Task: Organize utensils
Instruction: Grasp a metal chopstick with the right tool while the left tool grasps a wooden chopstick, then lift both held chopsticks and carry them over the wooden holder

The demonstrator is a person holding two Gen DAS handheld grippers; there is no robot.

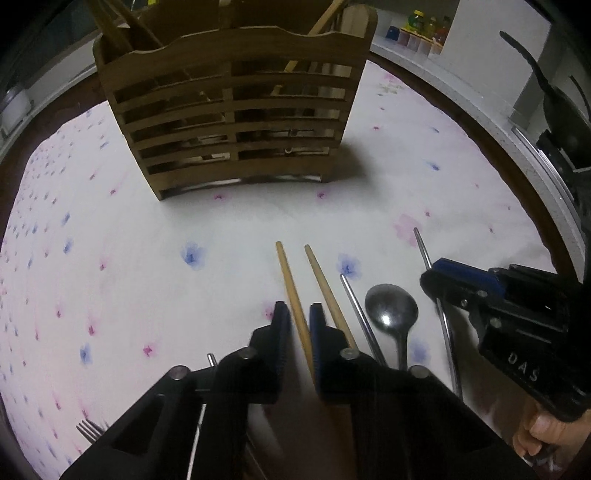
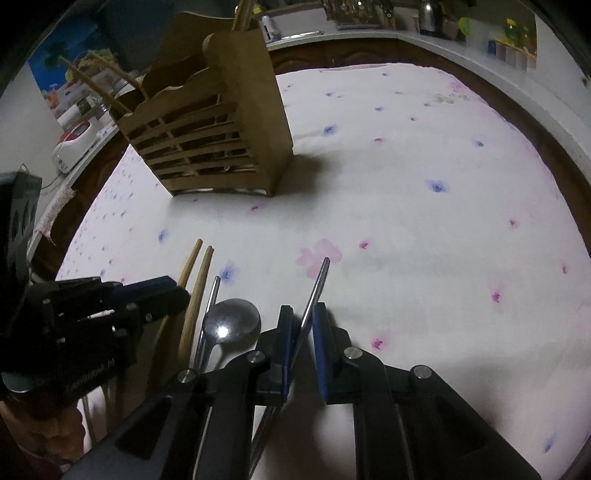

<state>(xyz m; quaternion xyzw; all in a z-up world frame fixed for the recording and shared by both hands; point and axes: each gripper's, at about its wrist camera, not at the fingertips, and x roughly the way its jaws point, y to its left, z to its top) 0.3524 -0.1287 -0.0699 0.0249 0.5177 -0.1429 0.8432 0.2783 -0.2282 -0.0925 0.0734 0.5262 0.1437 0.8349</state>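
A slatted wooden utensil holder (image 1: pixel 236 110) stands at the far side of the floral cloth, with several wooden sticks in it; it also shows in the right wrist view (image 2: pixel 210 136). My left gripper (image 1: pixel 298 314) straddles a wooden chopstick (image 1: pixel 288 277), jaws narrowly apart around it. A second wooden chopstick (image 1: pixel 321 280), a metal chopstick (image 1: pixel 354 306) and a metal spoon (image 1: pixel 391 306) lie to its right. My right gripper (image 2: pixel 303 314) straddles another metal chopstick (image 2: pixel 317 284) with a small gap. The right gripper shows in the left wrist view (image 1: pixel 443 284).
A fork (image 1: pixel 88 430) lies at the near left of the cloth. The round table's dark wooden rim (image 1: pixel 509 173) edges the cloth. A counter with jars (image 1: pixel 417 33) runs behind. A white appliance (image 2: pixel 74 144) sits at the far left.
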